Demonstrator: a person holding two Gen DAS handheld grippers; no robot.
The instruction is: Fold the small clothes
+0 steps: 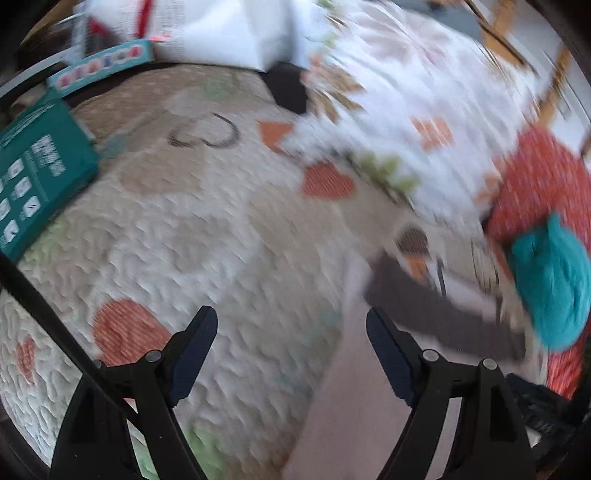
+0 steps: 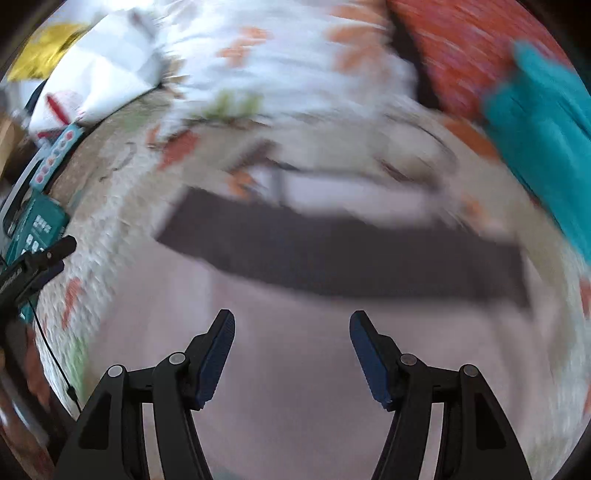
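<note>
A small pale pink garment (image 2: 295, 362) with a dark brown band (image 2: 332, 251) lies flat on a quilted bedspread (image 1: 221, 240). In the left wrist view the garment (image 1: 354, 406) lies at the lower right. My left gripper (image 1: 291, 325) is open and empty, over the quilt at the garment's left edge. My right gripper (image 2: 291, 328) is open and empty, just above the pink cloth. Both views are blurred by motion. The left gripper also shows at the left edge of the right wrist view (image 2: 37, 262).
A red patterned cushion (image 1: 546, 184) and a teal cloth (image 1: 554, 288) lie to the right. A white flowered blanket (image 1: 406, 92) is bunched at the back. Teal boxes (image 1: 37, 177) and white bags (image 1: 229, 33) sit at the far left edge.
</note>
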